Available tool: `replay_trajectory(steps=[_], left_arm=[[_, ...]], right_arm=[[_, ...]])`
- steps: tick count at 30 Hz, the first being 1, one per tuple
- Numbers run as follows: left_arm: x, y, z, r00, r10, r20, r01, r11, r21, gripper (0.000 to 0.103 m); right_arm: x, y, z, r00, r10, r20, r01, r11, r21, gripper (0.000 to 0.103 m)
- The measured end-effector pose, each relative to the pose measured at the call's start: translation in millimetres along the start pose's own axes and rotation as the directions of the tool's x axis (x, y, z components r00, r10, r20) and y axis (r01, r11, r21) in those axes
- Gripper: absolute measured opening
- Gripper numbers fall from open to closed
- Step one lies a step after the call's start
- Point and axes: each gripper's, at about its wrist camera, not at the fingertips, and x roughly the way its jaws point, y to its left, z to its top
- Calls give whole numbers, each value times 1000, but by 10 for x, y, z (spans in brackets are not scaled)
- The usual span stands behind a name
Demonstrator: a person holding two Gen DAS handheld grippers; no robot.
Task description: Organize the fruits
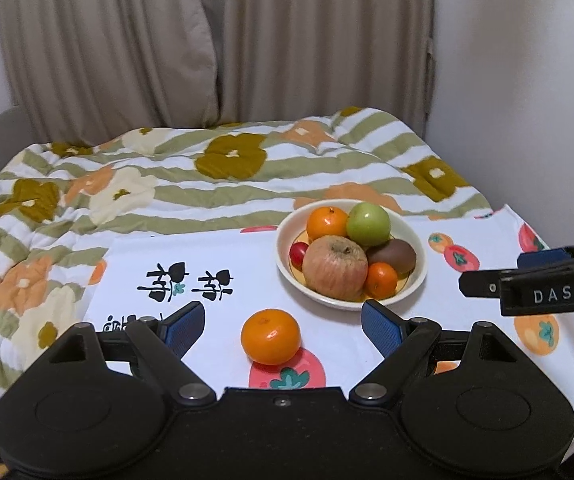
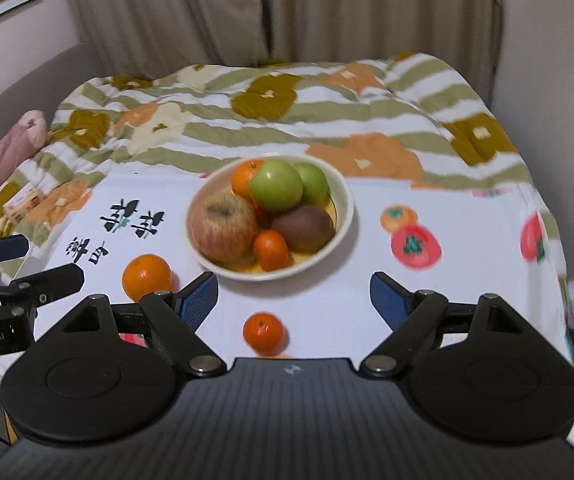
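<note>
Left claw [image 1: 283,320]: jaws spread wide, holding nothing. A large orange [image 1: 270,336] sits on the cloth between the two blue pads, touching neither. The same orange appears in the right camera [image 2: 146,277], just ahead of that claw's left pad.

Right claw [image 2: 294,294]: jaws likewise spread wide and holding nothing. A small orange [image 2: 265,332] lies on the cloth between its fingers, close to the claw body and clear of both pads; the body's edge cuts off its underside.

The bowl [image 1: 418,276] stands ahead of both claws — ahead and slightly right of the left one, ahead and slightly left of the right one [image 2: 343,204]. It holds a wrinkled red apple [image 1: 335,269], a kiwi [image 1: 393,255], a small orange at the near rim [image 1: 381,280], an orange at the back [image 1: 326,222] and a red cherry tomato [image 1: 298,253]. The left camera shows one green apple [image 1: 368,224]; the right camera shows two side by side [image 2: 275,185], one of them hidden from the left view. The tomato is hidden behind the red apple in the right view.

The right camera picture is blurred, most of all at its right edge, where a white object cannot be identified.

Surroundings: a white printed cloth [image 1: 247,264] under the fruit, a striped floral quilt [image 1: 207,172] beyond it, curtains [image 1: 207,40] behind. Each claw enters the other's view from the side — nothing stands between either claw and the fruit between its pads.
</note>
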Motion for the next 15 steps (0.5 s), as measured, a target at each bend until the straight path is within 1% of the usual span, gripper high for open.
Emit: replay_trajectory(steps=[5,12,15], left_arm=[[154,216,-56,997,-76,-27,77,996,53,89],[497,416,-130,986,-152,-67,160,979,126,88],[663,477,-161,980,-183,-84,194,969,154,86]], right_arm=[[34,179,-178,998,-67,-13,68,993,93,98],[282,452,-417,986,-161,-40,165,975,147,97],[412,509,-482,982,-181,-50,186,970,155,95]])
